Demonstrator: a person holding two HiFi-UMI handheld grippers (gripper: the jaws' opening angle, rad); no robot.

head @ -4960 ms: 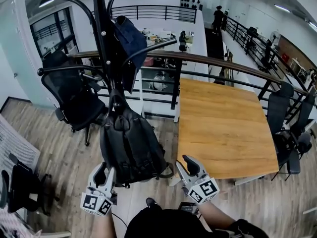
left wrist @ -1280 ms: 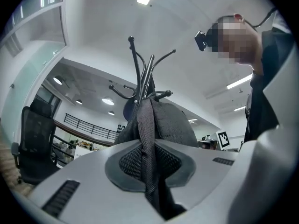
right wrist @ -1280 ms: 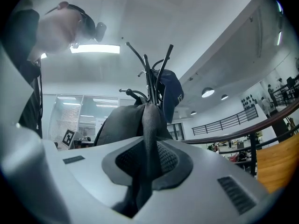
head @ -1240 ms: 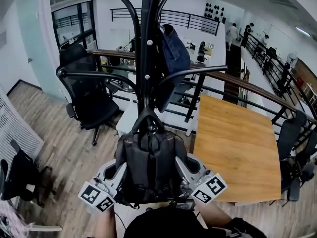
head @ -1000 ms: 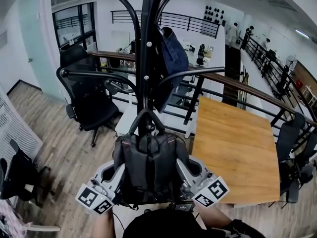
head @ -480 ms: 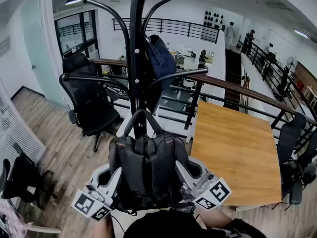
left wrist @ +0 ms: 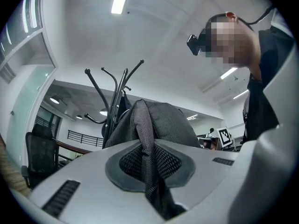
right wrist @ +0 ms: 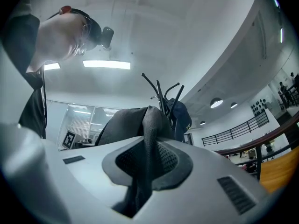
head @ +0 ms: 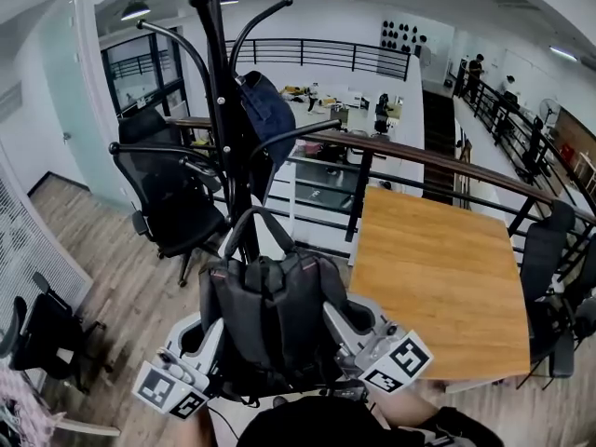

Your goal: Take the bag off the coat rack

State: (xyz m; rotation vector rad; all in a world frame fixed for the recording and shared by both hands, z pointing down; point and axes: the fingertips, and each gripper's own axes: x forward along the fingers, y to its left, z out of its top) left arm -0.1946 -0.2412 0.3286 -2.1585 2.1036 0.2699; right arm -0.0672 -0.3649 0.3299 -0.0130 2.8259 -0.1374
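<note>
Drawn back from the coat rack [head: 222, 110] since earlier, the soft, probably weighty bag [head: 270, 317] hangs between left claw [left wrist: 150, 171] and right claw [right wrist: 142, 171], each clamped narrow on a webbing strap [left wrist: 142, 125], its soundest hold.

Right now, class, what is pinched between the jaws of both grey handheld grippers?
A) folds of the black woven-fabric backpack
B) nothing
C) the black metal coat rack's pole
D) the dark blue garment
A: the left gripper and the right gripper each have their jaws shut on a fold of the black woven-fabric backpack; the dark blue garment hangs apart on the black metal coat rack.
</note>
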